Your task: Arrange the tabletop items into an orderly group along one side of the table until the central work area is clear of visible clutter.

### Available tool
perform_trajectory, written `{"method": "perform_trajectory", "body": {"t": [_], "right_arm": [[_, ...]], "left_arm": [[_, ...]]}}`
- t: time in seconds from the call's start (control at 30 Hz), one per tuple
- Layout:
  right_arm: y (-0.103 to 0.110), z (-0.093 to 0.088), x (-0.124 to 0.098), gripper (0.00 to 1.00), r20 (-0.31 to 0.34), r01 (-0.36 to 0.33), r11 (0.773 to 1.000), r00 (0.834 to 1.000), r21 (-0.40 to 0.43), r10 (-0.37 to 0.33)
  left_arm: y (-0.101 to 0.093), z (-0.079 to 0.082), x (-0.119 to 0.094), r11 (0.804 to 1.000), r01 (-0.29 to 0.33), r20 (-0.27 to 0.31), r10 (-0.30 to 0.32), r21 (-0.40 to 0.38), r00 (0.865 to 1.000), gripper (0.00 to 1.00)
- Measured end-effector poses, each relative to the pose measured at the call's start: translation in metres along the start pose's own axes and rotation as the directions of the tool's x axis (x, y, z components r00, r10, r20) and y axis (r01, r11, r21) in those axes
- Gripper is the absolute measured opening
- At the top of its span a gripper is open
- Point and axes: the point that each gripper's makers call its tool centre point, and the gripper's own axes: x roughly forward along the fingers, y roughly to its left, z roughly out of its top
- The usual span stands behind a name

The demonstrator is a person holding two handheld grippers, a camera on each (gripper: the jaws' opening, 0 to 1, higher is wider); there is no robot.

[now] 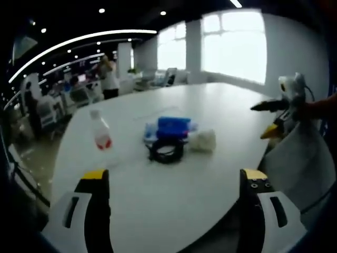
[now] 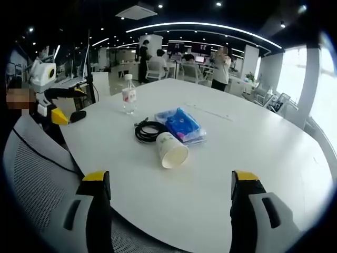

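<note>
We hold the left gripper (image 1: 171, 182) and the right gripper (image 2: 171, 182) with jaws spread wide and nothing between them, both low over the smooth white table (image 2: 253, 158). Ahead of the right gripper lies a paper cup (image 2: 171, 149) tipped on its side, touching a glossy blue packet (image 2: 181, 125); just left of those sits a coiled black cable (image 2: 148, 130), and farther off a clear plastic bottle (image 2: 128, 95) stands upright. A mesh chair (image 2: 37, 168) sits at our left. Beyond the table is an open office with ceiling lights.
</note>
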Motion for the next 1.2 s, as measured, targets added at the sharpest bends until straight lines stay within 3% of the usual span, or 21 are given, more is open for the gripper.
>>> {"method": "perform_trajectory", "body": {"t": [0.07, 0.1, 0.27, 0.4, 0.7, 0.87, 0.93, 1.2], "right_arm": [[0.000, 0.000, 0.000, 0.95, 0.000, 0.000, 1.000, 1.000, 0.001, 0.000], [0.000, 0.000, 0.000, 0.95, 0.002, 0.002, 1.000, 1.000, 0.000, -0.002], [0.000, 0.000, 0.000, 0.95, 0.003, 0.001, 1.000, 1.000, 0.004, -0.001], [0.002, 0.001, 0.000, 0.94, 0.006, -0.005, 1.000, 1.000, -0.005, 0.005], [0.002, 0.002, 0.001, 0.91, 0.009, -0.009, 1.000, 1.000, -0.003, 0.009], [0.008, -0.004, 0.004, 0.90, -0.024, -0.040, 0.999, 0.999, -0.009, 0.040], [0.009, -0.008, 0.006, 0.90, -0.046, -0.049, 0.999, 0.998, -0.017, 0.048], [0.005, -0.005, 0.017, 0.89, -0.047, -0.057, 0.997, 0.997, 0.047, 0.059]], "left_arm": [[0.004, -0.003, -0.002, 0.996, -0.056, -0.011, 0.057, 0.075, 0.998, 0.99], [-0.002, -0.005, -0.002, 0.994, -0.043, -0.019, 0.046, 0.105, 0.999, 0.99], [-0.007, -0.006, -0.004, 0.995, -0.030, -0.019, 0.031, 0.091, 0.999, 0.98], [-0.009, 0.000, -0.002, 0.998, -0.026, 0.024, 0.024, 0.066, 0.999, 0.97], [-0.012, -0.002, 0.002, 0.995, -0.021, 0.024, 0.019, 0.095, 1.000, 0.97], [-0.017, 0.002, 0.004, 0.999, 0.011, 0.059, -0.013, 0.034, 0.998, 0.99], [-0.018, 0.004, 0.004, 0.999, 0.010, 0.064, -0.013, 0.045, 0.998, 0.99], [-0.020, 0.002, 0.005, 0.999, 0.021, 0.060, -0.024, 0.040, 0.998, 0.99]]}}
